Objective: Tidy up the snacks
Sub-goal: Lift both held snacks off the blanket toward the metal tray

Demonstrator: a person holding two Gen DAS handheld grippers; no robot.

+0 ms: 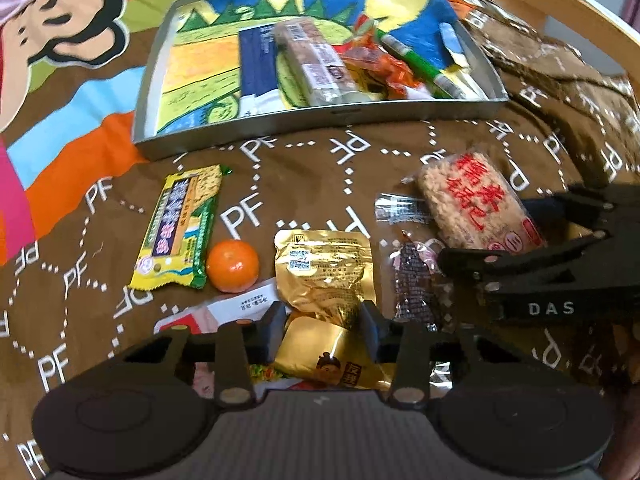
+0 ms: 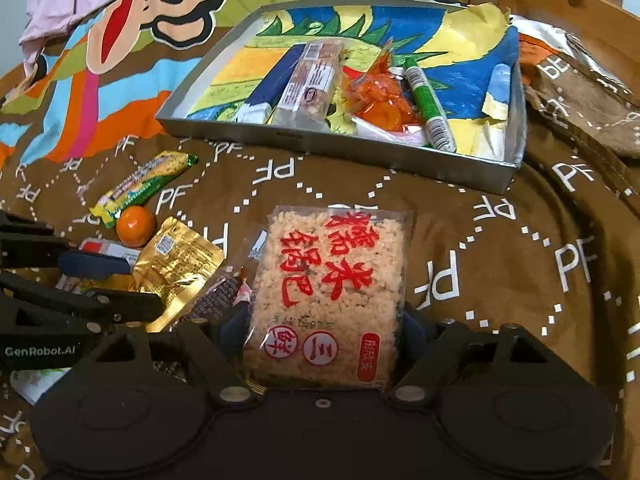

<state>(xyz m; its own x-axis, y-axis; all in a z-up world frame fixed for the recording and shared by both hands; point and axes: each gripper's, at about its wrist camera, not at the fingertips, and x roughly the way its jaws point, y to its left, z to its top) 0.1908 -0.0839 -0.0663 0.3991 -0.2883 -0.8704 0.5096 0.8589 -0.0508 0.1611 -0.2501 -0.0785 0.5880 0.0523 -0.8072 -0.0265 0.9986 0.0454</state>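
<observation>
A grey tray [image 1: 320, 118] [image 2: 360, 152] at the back holds several snacks on a colourful paper lining. My left gripper [image 1: 324, 328] is shut on a gold foil packet [image 1: 326, 276] [image 2: 180, 260] lying on the brown cloth. My right gripper [image 2: 324, 332] is shut on a rice cracker pack with red writing [image 2: 328, 292] [image 1: 476, 200]; it shows from the side in the left wrist view [image 1: 472, 258]. A yellow-green biscuit bar [image 1: 180, 228] [image 2: 140, 188] and a small orange [image 1: 233, 266] [image 2: 135, 226] lie to the left.
A dark wrapped candy [image 1: 414, 284] [image 2: 216, 300] lies between the gold packet and the rice pack. A red-white packet [image 1: 224, 312] lies under my left gripper. A wooden rim [image 2: 560, 4] curves at the back right. Crumpled cloth [image 2: 592, 96] lies right of the tray.
</observation>
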